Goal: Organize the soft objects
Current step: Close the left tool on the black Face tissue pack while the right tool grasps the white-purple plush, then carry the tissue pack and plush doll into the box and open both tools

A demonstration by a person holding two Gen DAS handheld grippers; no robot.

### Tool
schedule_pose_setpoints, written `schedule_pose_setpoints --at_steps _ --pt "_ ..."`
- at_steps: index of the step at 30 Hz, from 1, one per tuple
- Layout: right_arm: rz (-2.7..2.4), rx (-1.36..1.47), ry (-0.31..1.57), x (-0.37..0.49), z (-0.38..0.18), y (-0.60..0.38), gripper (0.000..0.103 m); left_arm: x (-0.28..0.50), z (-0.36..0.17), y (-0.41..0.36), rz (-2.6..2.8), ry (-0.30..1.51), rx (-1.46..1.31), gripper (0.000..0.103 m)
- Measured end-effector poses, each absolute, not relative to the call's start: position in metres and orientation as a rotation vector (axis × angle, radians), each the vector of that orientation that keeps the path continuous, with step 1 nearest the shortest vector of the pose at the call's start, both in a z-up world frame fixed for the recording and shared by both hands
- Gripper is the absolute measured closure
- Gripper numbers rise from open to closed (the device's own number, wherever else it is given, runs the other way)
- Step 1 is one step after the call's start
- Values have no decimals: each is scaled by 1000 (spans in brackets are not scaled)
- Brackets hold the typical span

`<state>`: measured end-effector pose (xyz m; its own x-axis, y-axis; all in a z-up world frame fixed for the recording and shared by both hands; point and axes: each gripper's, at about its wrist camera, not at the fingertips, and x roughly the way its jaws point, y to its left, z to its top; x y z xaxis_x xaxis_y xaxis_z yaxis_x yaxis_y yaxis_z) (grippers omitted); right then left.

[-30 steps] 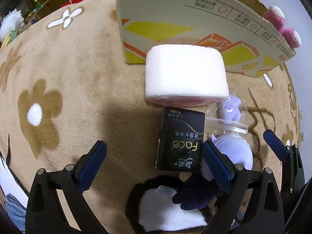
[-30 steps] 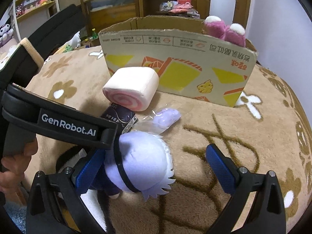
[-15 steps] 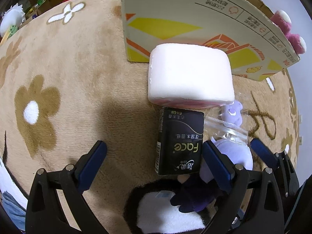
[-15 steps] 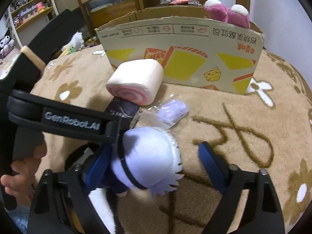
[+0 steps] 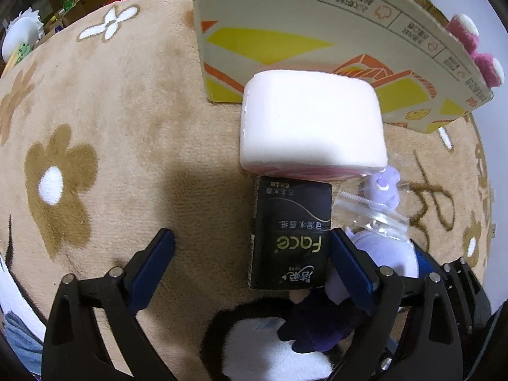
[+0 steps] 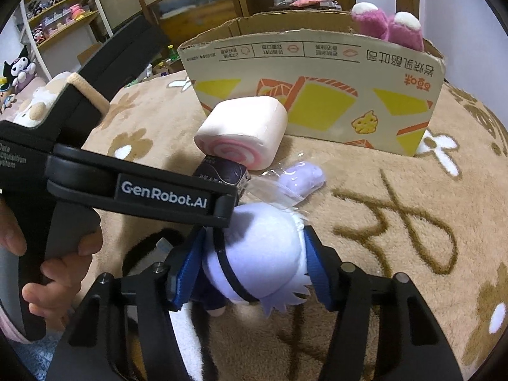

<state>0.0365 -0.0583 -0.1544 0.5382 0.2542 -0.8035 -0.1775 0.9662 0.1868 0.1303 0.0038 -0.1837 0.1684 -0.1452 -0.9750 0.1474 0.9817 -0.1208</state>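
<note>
1. The rug [image 5: 127,133] is soft, fuzzy cloth.
2. The box [image 6: 317,73] is matt cardboard with a rough torn edge.
3. The tissue pack [image 5: 290,231] is shiny black plastic.
4. The doll [image 6: 263,247] is smooth plush cloth.
5. The bag [image 5: 371,212] is clear, glossy plastic.
6. The roll cushion [image 5: 311,127] looks soft and matt.

I count one printed cardboard box [image 6: 317,95], one pink swirl-roll cushion [image 6: 244,133], one black tissue pack [image 5: 290,235], one lavender-headed plush doll [image 6: 263,254], one small purple toy in a clear bag [image 6: 301,174], and one pink plush [image 6: 387,28] in the box.
</note>
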Motion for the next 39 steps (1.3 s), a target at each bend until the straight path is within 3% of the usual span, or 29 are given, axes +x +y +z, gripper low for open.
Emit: schedule_pose_setpoints --at_steps 9,13,24,39 --pt "224 74 951 32 -146 -68 40 124 -178 5 -186 1364 30 34" --pt "189 79 943 27 -141 -76 40 118 -176 8 -164 1348 63 56" --pt "102 91 892 10 -118 -99 40 92 -145 9 -197 1244 80 56" --pt "-34 59 647 0 -66 -120 40 59 -71 15 -147 904 94 56"
